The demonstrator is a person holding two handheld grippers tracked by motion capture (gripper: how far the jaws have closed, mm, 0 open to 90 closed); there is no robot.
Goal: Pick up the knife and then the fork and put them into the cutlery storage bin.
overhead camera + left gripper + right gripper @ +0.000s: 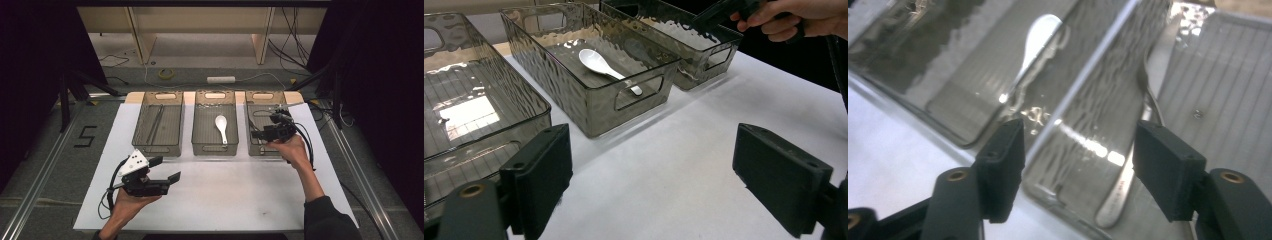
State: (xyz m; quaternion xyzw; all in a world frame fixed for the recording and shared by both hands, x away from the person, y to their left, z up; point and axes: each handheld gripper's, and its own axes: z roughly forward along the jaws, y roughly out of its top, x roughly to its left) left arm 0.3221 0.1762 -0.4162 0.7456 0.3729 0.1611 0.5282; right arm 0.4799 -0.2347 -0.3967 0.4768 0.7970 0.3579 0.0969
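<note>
At the lower left of the high view, the left gripper hovers over the bare white table cover with its jaws spread wide and nothing between them. In the left gripper view the two black pads stand far apart at the bottom corners, with open white surface between and ahead of them, up to the near walls of the bins. That front strip of the cover, from its near edge to the bins, has nothing lying on it and leaves free room across the whole width.

Farther up, right of centre, the right gripper is held by a hand over the near end of the right bin. Its jaws are also wide. In the right gripper view they straddle the bin's left wall, and a metal utensil lies inside along that wall, its handle end near the right pad; whether it is a fork or a spoon I cannot tell.

Three smoky clear bins stand side by side across the far part of the cover, with narrow gaps between them. The middle bin holds one white spoon. The left bin holds thin dark sticks, too fine to count.
</note>
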